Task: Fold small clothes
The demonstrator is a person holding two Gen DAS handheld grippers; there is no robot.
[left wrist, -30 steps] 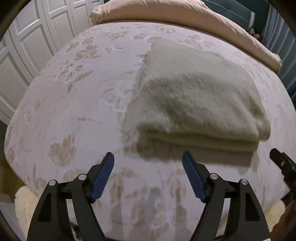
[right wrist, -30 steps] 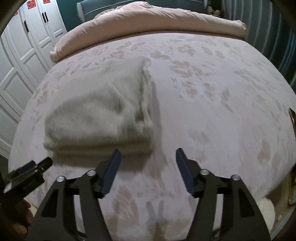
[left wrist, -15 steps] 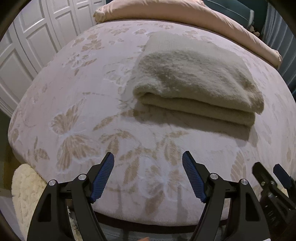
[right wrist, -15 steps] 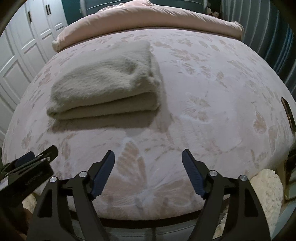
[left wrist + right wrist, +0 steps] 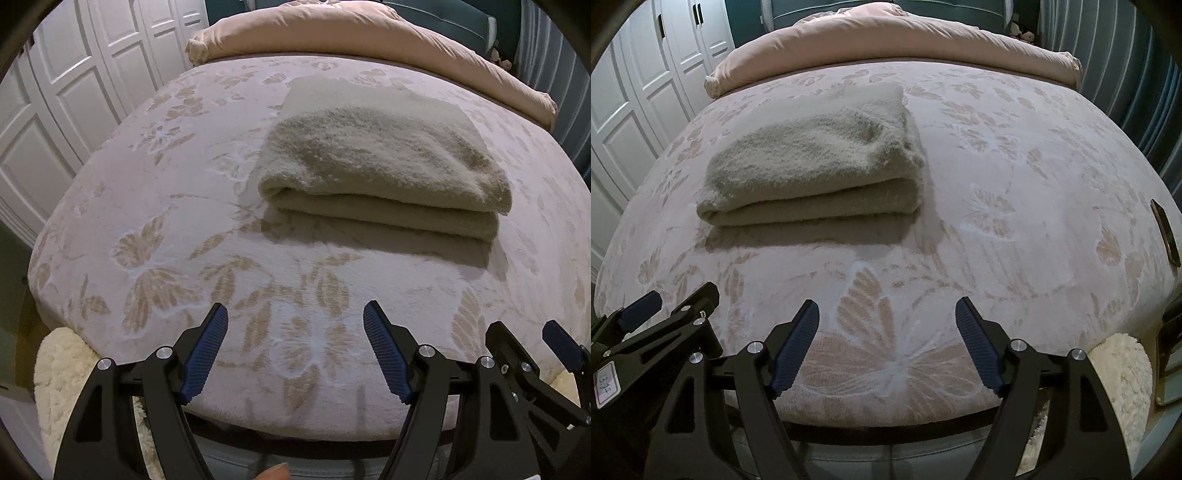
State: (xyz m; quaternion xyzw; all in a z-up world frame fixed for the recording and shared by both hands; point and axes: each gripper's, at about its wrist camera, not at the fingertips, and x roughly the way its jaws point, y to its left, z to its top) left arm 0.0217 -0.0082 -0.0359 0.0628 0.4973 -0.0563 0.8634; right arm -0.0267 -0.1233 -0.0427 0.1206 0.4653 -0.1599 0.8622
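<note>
Garment (image 5: 380, 162) lies folded on bed (image 5: 155, 206); both tools (image 5: 295, 350) (image 5: 886, 350) gape empty; a stray nudge could unfold it

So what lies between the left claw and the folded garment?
Only bare bedspread between the left claw and folded garment, per the left wrist view.
</note>
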